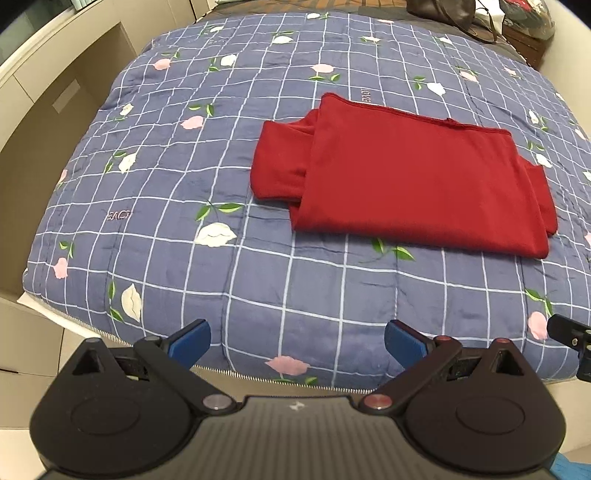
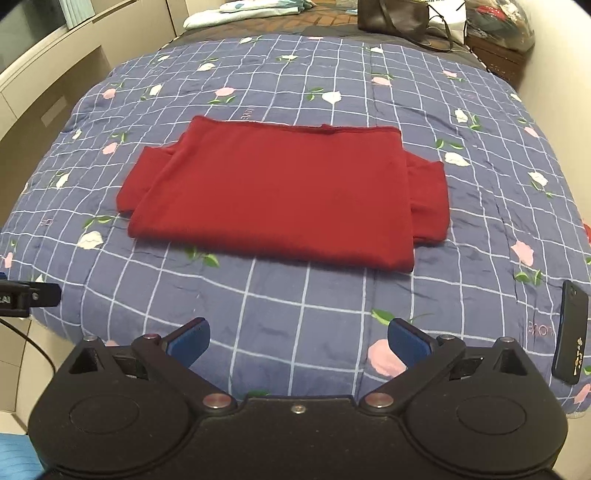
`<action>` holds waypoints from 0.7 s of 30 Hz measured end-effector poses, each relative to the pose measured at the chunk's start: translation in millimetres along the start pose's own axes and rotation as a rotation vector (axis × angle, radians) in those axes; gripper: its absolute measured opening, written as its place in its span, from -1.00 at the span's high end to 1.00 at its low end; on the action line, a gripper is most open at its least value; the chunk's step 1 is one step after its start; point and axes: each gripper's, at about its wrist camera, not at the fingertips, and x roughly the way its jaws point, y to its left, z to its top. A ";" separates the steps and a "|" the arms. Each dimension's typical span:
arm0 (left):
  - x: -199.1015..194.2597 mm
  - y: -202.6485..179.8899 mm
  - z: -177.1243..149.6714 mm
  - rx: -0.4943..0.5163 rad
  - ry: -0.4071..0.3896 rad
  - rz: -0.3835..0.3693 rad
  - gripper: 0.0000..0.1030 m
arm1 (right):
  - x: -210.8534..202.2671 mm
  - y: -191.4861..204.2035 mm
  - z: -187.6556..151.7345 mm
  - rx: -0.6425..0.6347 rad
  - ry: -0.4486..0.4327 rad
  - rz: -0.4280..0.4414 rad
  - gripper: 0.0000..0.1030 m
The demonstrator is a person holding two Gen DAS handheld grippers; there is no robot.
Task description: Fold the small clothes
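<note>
A red shirt (image 2: 273, 199) lies flat on a bed. It is folded in half, so it looks like a wide red block. A short sleeve (image 2: 428, 199) sticks out on its right side, and another sleeve (image 2: 142, 181) sticks out on its left side. The fold edge is on the near side and the hem is on the far side.

Under the shirt is a blue quilt (image 2: 295, 314) with white lines in squares and pink and white flowers on it. The shirt sits around the middle of the quilt.

The left claw (image 1: 297, 341) is spread wide. Its two blue fingers (image 1: 192, 341) are far apart and hold nothing. It hangs over the near edge of the bed, and the shirt is farther off and to its right.

The right claw (image 2: 298, 341) is spread wide too, and it holds nothing. The shirt is right in front of it, a bit farther away.

A black phone (image 2: 570, 332) lies on the quilt near the right edge, well apart from the shirt. At the far end of the bed there is a dark handbag (image 2: 397, 16) and a clear bag of stuff (image 2: 500, 24). Some light folded cloth (image 2: 240, 11) lies at the far left.
</note>
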 end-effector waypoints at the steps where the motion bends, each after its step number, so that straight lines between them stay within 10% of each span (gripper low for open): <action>1: -1.6 -1.5 -0.3 0.001 0.001 0.000 -0.99 | -1.6 0.0 1.0 0.009 0.008 0.001 -0.99; 21: -97.1 -67.9 35.2 0.001 -0.008 0.024 -0.99 | -94.9 -35.8 52.9 0.025 -0.043 -0.157 -0.99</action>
